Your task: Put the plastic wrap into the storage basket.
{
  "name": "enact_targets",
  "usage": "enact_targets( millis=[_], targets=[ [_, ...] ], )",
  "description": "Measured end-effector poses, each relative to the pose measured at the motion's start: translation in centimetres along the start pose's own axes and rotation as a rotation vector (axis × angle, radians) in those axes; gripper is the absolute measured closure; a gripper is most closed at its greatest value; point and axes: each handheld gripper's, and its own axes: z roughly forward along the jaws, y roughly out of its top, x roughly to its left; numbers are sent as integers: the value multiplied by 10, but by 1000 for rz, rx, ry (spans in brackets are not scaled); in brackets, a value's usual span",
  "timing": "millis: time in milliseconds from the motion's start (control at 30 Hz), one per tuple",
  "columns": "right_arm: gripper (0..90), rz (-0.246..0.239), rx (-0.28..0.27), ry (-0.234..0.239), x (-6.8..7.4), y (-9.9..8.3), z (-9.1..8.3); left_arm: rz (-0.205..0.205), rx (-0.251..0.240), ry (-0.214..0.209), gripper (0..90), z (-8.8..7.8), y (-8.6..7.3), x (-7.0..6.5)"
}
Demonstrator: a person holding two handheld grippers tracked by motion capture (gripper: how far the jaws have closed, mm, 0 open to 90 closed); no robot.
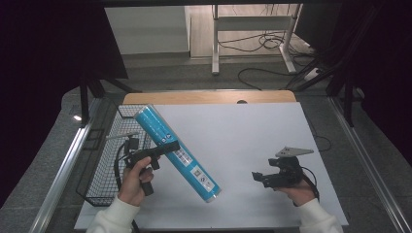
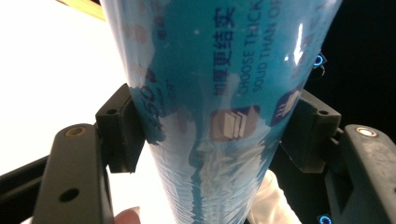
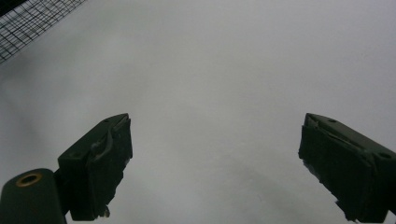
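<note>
Blue tube clamped by left gripper, beside wire basket edge

This looks like a lab or recording studio rather than a home. Black curtains close off both sides of the frame, and a white-covered table stands at the centre on grey carpet. At the top, loose cables trail round a metal desk frame. Aluminium rails run along the lower left, possibly a rig.
</note>
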Motion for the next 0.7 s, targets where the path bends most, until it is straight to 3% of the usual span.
enact_targets(
  millis=[467, 700],
  targets=[
    [100, 1, 18, -17, -2, -2, 3, 24, 19, 58, 320, -38, 25, -5],
    [100, 1, 14, -37, -6, -3, 2, 31, 6, 109, 320, -59, 36, -5]
  ],
)
